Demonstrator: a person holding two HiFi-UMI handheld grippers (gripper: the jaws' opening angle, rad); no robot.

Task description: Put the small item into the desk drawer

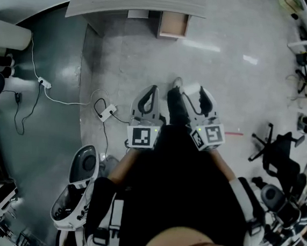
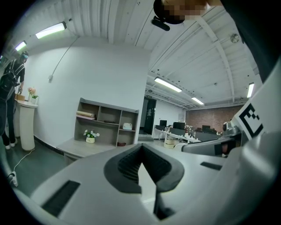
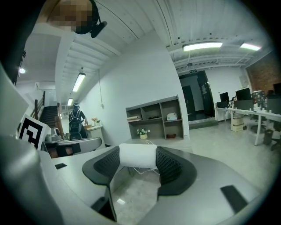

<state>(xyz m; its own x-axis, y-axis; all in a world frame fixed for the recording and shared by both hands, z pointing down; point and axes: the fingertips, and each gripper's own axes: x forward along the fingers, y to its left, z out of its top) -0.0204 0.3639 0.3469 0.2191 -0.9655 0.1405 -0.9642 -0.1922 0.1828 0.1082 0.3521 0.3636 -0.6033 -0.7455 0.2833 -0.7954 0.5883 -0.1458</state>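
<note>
My right gripper [image 1: 193, 92] is shut on a small white block [image 1: 191, 89]; in the right gripper view the white block [image 3: 138, 156] sits squeezed between the two dark pads [image 3: 169, 166]. Beside it my left gripper [image 1: 150, 91] is held at the same height, its ribbed pads [image 2: 127, 163] meeting at the tips with nothing between them. Both hang over the floor, well short of the grey desk [image 1: 133, 3]. An open wooden drawer [image 1: 172, 24] juts out under the desk's front edge. The desk [image 3: 139, 141] with its cubby shelf [image 3: 154, 117] lies straight ahead.
Power strips and white cables [image 1: 106, 110] trail over the floor left of the grippers. A black office chair [image 1: 274, 151] stands at the right. A white device [image 1: 75, 187] sits at lower left. A person with a backpack [image 3: 77, 120] stands by a white pedestal [image 2: 26, 124].
</note>
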